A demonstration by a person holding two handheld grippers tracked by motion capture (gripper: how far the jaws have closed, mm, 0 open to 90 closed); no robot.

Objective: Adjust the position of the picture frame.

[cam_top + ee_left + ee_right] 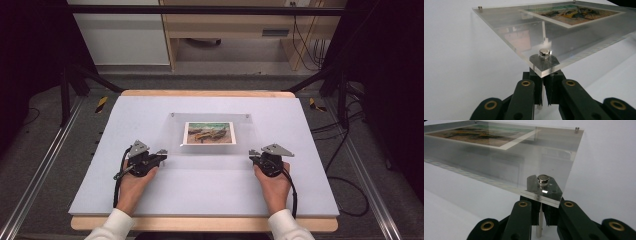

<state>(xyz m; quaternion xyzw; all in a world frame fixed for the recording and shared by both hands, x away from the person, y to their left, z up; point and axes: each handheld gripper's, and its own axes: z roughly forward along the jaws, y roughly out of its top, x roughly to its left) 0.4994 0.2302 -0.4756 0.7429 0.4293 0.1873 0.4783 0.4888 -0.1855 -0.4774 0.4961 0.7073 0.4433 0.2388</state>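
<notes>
Both forearms reach in from the near edge of the worktop, palms down, sleeves white. The left gripper points right at the near left corner of a clear acrylic frame; the right gripper points left at its near right corner. In each gripper view the jaws are closed on a thin metal post below the corner, under a silver cap. The frame lies mid-worktop holding a landscape print; no writing is readable.
</notes>
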